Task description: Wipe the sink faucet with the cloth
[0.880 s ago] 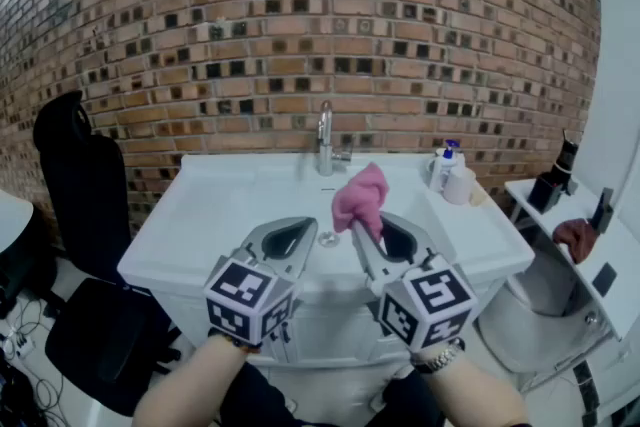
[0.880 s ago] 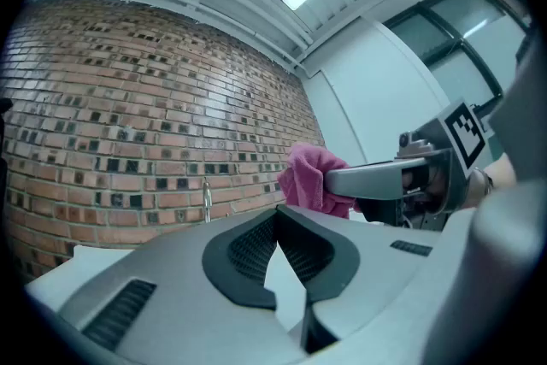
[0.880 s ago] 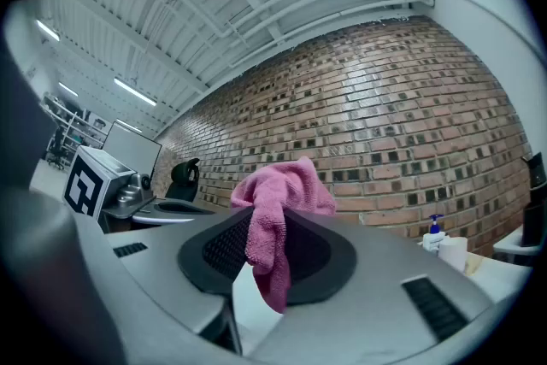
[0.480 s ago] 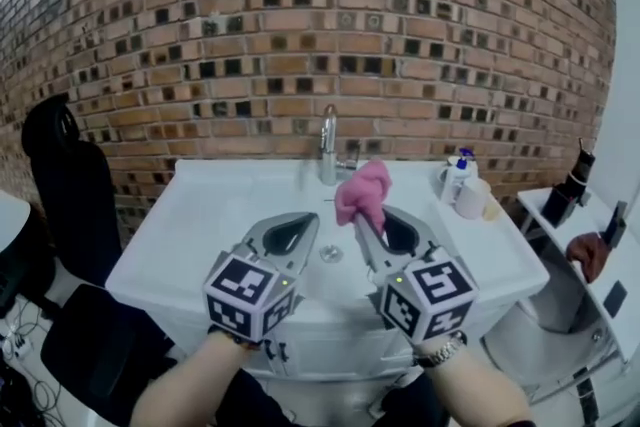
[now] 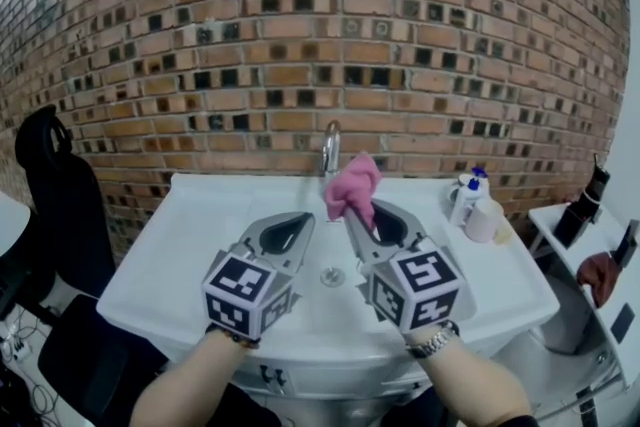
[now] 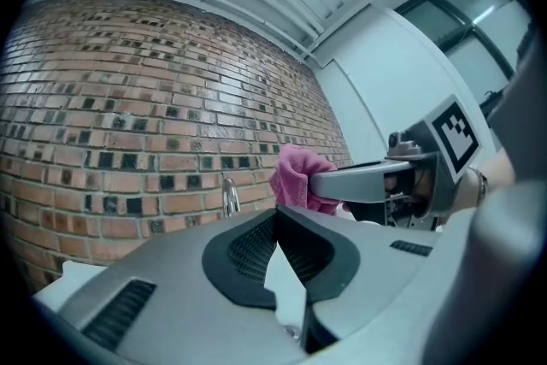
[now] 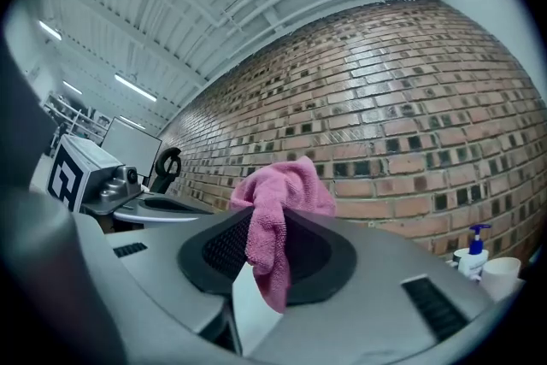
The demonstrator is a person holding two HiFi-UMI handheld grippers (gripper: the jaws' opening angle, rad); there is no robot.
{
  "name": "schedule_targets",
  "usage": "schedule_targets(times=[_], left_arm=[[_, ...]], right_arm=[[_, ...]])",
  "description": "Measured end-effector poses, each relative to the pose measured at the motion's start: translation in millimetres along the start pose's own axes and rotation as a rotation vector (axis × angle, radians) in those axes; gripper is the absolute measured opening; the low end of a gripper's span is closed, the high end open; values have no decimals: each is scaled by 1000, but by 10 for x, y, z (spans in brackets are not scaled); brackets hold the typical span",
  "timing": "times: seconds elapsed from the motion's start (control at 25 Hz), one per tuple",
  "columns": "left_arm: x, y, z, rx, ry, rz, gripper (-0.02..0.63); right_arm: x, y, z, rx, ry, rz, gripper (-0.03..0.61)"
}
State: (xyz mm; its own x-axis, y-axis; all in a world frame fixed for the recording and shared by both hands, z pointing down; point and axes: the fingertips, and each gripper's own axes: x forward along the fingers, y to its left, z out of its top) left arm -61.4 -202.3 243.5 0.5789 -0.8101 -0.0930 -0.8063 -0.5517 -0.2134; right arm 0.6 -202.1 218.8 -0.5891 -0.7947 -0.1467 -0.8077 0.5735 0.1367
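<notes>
Pink cloth (image 5: 352, 185), judged soft and limp, clamped at its bunched middle in right gripper (image 5: 362, 215) just before faucet (image 5: 331, 150); left gripper (image 5: 297, 227) jaws together, empty.

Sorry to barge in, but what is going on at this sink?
A person at the white sink holds a gripper in each hand. The right gripper is shut on a pink cloth, held close to the faucet; the left gripper view shows a gap between them, so wiping seems not yet begun. The left gripper is shut and empty beside it.
</notes>
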Motion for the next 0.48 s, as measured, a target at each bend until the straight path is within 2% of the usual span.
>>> schedule_targets(times=[0.48], left_arm=[[488, 489, 39, 12, 8, 18, 3]], right_arm=[[748, -311, -20, -13, 22, 2, 100]])
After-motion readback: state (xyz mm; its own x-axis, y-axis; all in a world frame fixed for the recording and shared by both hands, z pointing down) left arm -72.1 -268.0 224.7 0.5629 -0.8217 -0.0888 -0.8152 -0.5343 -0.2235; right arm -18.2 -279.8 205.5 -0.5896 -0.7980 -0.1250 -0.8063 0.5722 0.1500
